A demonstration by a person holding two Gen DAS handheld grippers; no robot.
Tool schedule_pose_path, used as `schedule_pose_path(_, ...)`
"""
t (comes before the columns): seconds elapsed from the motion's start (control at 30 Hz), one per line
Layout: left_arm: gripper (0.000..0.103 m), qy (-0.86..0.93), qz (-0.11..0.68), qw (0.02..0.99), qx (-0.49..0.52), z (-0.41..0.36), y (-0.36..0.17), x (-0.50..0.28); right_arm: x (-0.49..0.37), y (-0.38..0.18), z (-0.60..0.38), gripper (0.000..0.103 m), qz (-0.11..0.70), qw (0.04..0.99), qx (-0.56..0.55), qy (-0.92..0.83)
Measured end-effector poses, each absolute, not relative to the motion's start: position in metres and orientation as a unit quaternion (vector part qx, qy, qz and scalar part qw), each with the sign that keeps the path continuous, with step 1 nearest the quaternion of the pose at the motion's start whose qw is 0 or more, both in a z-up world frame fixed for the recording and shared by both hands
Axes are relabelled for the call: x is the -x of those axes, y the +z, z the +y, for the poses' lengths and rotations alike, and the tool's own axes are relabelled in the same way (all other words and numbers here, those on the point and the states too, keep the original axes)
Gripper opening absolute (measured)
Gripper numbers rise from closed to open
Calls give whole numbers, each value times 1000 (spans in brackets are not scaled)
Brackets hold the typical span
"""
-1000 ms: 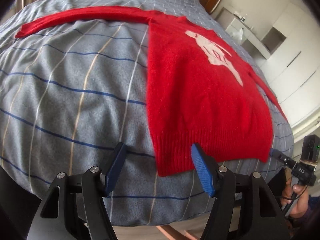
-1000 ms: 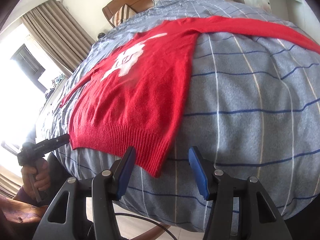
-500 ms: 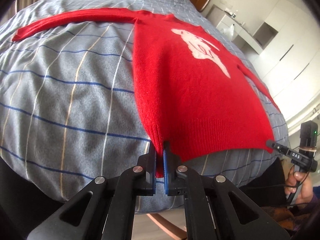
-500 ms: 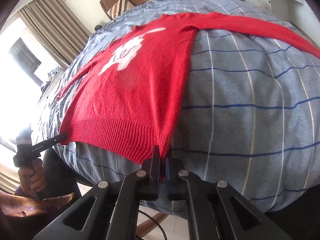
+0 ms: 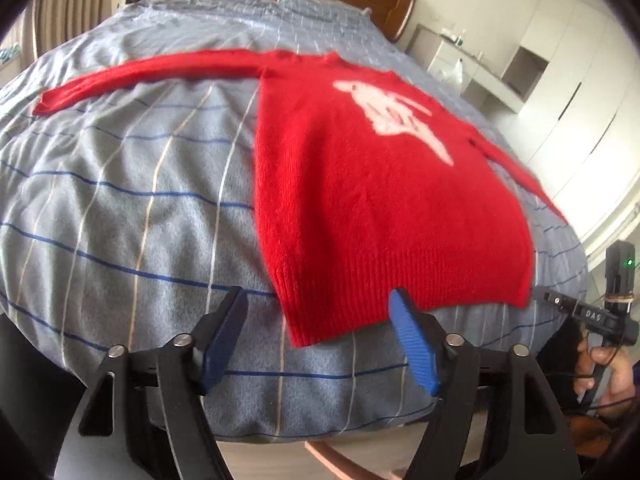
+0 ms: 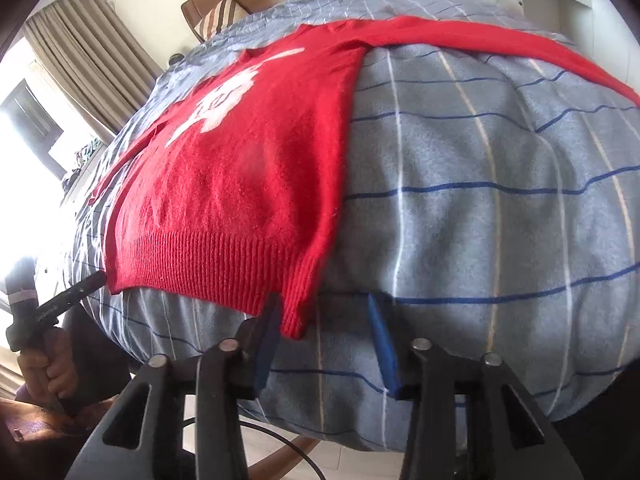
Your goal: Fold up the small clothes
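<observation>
A red knitted sweater with a white motif (image 5: 384, 200) is lying flat on the grey striped bedspread (image 5: 132, 208), centre frame. The left gripper (image 5: 320, 336) and right gripper (image 6: 320, 340) have both just been opening; 2 hem corners are sitting between spread jaws, unpinched.

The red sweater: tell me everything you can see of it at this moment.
The red sweater looks like fuzzy knit, with a white motif on the chest and a ribbed hem. It lies flat, front up, on the blue-striped grey bedcover, both sleeves spread sideways. Its hem corners reach between the open pads of the left claw and right claw, which have just been opening.
</observation>
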State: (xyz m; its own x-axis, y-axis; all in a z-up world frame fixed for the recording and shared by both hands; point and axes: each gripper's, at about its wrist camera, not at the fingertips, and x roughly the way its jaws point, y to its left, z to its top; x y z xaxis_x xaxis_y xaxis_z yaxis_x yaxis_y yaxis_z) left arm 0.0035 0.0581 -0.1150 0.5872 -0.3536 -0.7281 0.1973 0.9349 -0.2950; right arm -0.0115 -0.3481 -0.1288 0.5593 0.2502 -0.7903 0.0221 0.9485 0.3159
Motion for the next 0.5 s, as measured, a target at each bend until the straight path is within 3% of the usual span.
schedule_pose_path(0.17,95,-109,391,908,105,71,-100,3,29,-99,-358,55,416,899,-136,10)
schedule_pose_path(0.5,96,-26,373,925,72,76,-92,8,32,-48,-345,71,330,934,-133,3)
